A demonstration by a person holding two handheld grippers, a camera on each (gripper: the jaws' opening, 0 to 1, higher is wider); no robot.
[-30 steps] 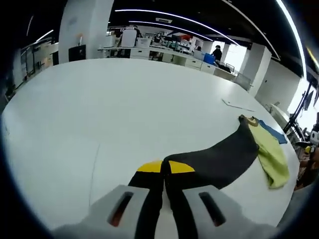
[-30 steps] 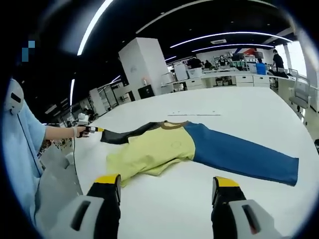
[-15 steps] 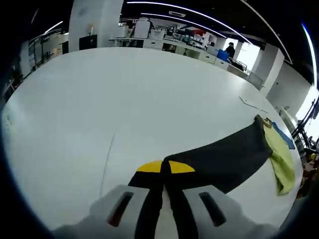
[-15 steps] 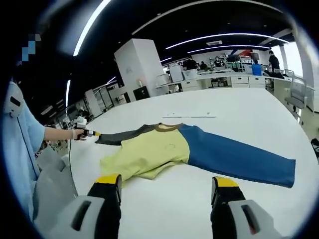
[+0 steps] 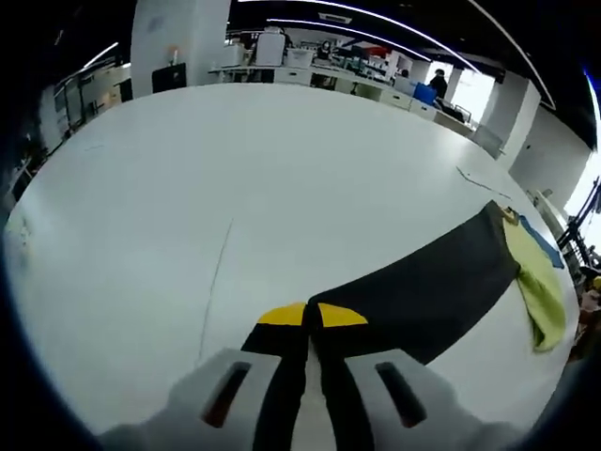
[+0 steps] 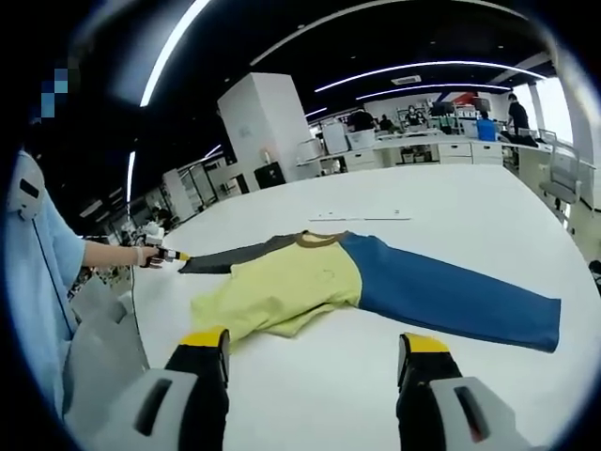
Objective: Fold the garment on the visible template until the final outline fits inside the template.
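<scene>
On the white desk (image 6: 451,211) lies a long-sleeved garment (image 6: 310,282) with a yellow-green body, one dark grey sleeve (image 5: 423,291) and one blue sleeve (image 6: 451,296). In the left gripper view, the left hand-held gripper (image 5: 309,329) has its yellow-tipped jaws pressed together on the cuff end of the dark sleeve, which stretches away toward 2 o'clock to the yellow body. In the right gripper view, the right hand-held gripper (image 6: 315,357) hangs with its jaws spread wide, holding nothing, the garment beyond them at 12 o'clock and the blue sleeve reaching toward 3 o'clock.
</scene>
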